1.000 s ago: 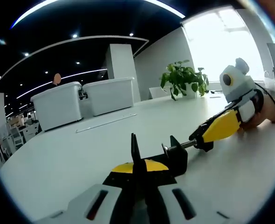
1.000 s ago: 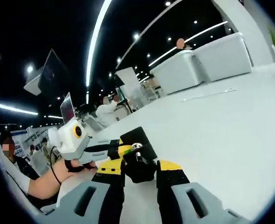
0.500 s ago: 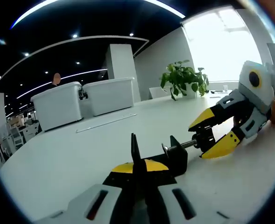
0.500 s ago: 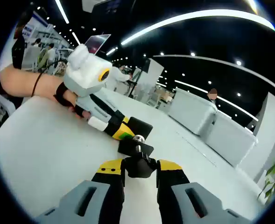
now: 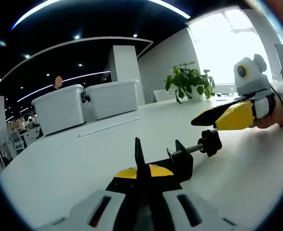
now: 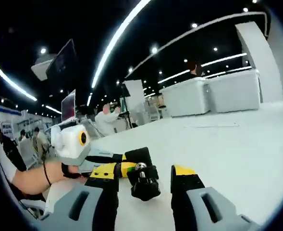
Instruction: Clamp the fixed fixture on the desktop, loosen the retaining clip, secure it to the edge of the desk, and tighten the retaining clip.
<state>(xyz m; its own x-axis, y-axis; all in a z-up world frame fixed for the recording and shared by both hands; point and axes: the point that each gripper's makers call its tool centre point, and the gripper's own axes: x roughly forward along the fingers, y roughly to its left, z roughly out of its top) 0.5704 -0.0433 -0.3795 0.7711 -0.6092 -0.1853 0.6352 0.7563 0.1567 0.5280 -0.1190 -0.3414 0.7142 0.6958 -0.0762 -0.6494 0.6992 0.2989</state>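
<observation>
Left gripper (image 5: 142,179) is clenched on the black clamp fixture (image 5: 177,161), pinning it flat to the white desk (image 5: 74,159). In the right gripper view, the right gripper (image 6: 145,181) stands released, jaws spread either side of the screw knob (image 6: 143,182), probably not touching it. Storage bins (image 5: 86,105) and a potted plant (image 5: 188,81) sit behind.

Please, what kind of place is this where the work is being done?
Probably a large open-plan office or lab. A long white table holds white bins and a potted plant, strip lights run across a dark ceiling, and people sit at monitors in the background.
</observation>
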